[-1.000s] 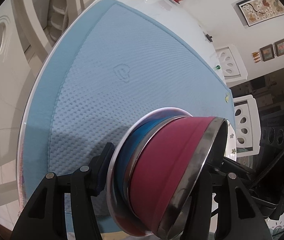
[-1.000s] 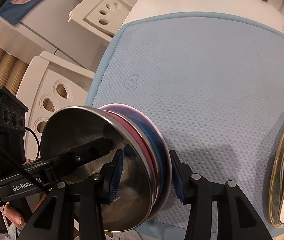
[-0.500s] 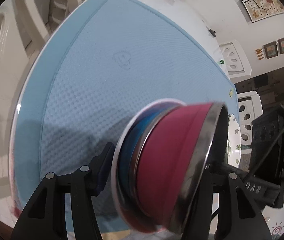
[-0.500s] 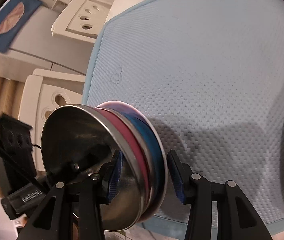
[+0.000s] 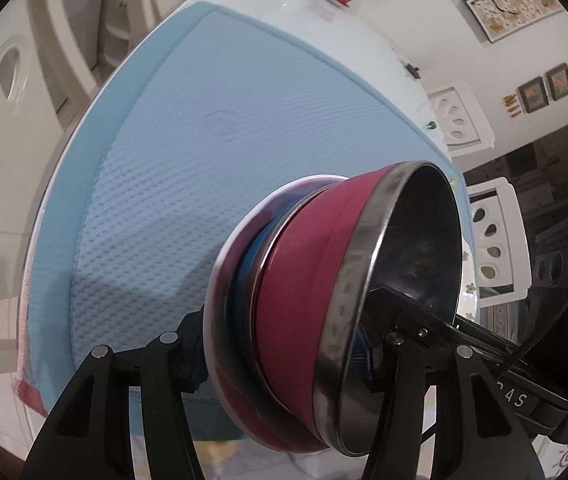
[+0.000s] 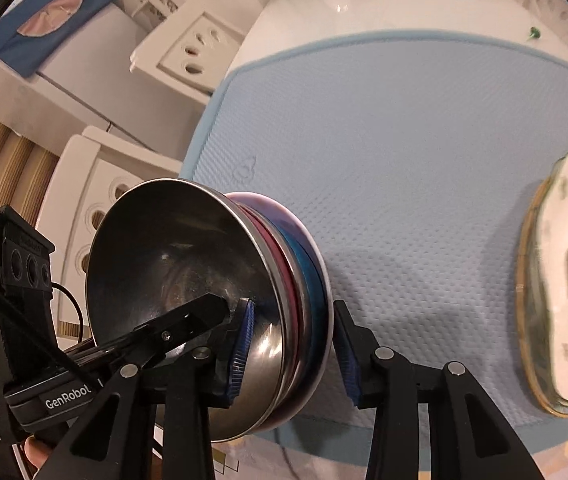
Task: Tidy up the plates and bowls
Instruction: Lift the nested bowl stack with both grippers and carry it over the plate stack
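A stack of dishes is held on edge above a light blue textured mat (image 5: 211, 152), gripped from two sides at once. From the bowl's mouth outward the stack runs: a steel bowl with a magenta outer wall (image 5: 308, 280), a blue dish (image 5: 245, 276) nested behind it, and a white-rimmed plate (image 5: 219, 280) at the back.

In the left wrist view the left gripper (image 5: 288, 340) sits at 6 o'clock with the stack between its fingers: one finger presses the back of the plate at 7 o'clock, the other sits inside the bowl's mouth at 5 o'clock, so it pinches the whole stack. The right gripper's finger reaches into the bowl from 4 o'clock.

In the right wrist view the right gripper (image 6: 292, 348) also straddles the stack (image 6: 284, 300). Its jaws have just been closing with the dishes between them: the left blue pad (image 6: 241, 344) lies on the bowl's shiny inside (image 6: 171, 264), the right pad (image 6: 346, 356) is at the plate's back, though whether that pad touches the plate I cannot tell. The left gripper's finger enters the bowl from 8 o'clock.

At 3 o'clock in this view a gold-rimmed, leaf-patterned plate (image 6: 564, 292) rests on the mat, well apart from the stack. White chairs (image 6: 95, 184) stand beside the white table (image 6: 364, 4) at 9 to 11 o'clock.
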